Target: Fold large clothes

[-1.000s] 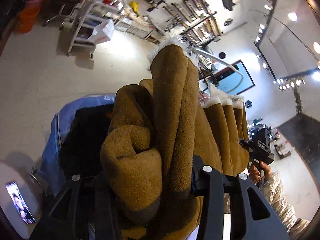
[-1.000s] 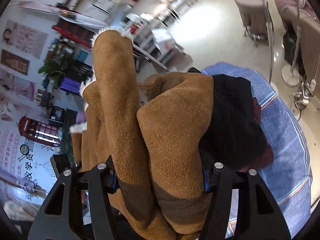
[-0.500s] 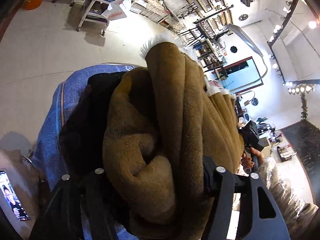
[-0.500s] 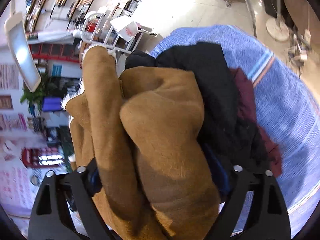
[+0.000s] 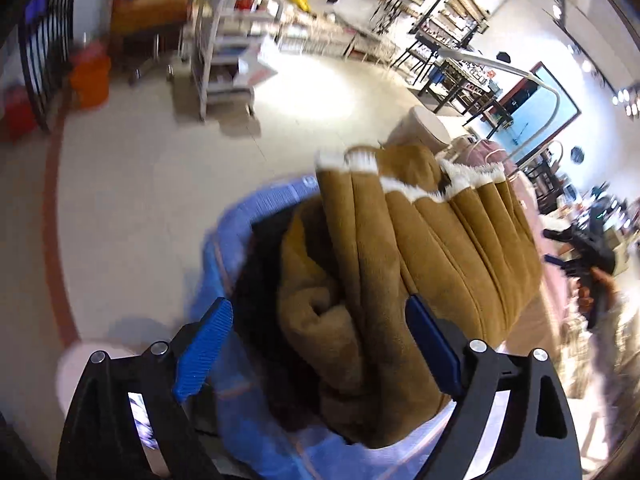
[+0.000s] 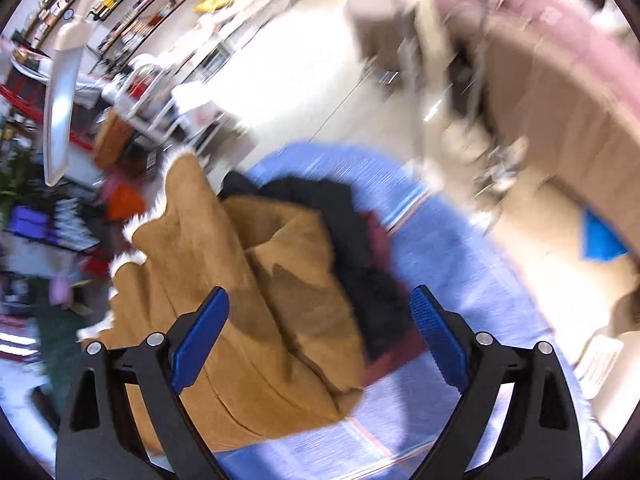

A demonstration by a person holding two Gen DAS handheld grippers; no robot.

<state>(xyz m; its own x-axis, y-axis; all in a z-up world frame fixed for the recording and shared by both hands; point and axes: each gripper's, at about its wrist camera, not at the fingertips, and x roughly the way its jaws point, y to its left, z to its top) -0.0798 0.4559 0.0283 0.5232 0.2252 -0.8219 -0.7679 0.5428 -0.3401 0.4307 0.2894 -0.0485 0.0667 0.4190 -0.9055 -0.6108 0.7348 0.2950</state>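
I see my left gripper [image 5: 316,344] with its black arms and blue ribbed pads spread wide, grasping nothing. The folded brown suede coat with white fleece trim [image 5: 404,264] lies in front of it, between the two pads in the view, but I cannot tell if a pad touches the cloth. The coat rests in thick folds on top of a pile of black clothing [image 5: 260,280], and this pile sits on a surface covered with a blue striped cloth [image 5: 240,216].

My right gripper [image 6: 320,336] is released as well, its blue pads far apart and nothing between them pressed. From the right wrist view the same coat [image 6: 248,280] lies to the left side of the blue cloth [image 6: 460,264], with the black garments [image 6: 344,216] just beside and partly under it, and a dark red piece [image 6: 378,232] at their edge.

In the left wrist view the other gripper, held by a hand [image 5: 600,284], is at the far right, blurred. Behind stands a white metal trolley [image 5: 228,56] on the pale floor, and an orange bucket [image 5: 90,84] is at the left. Both views are blurred.
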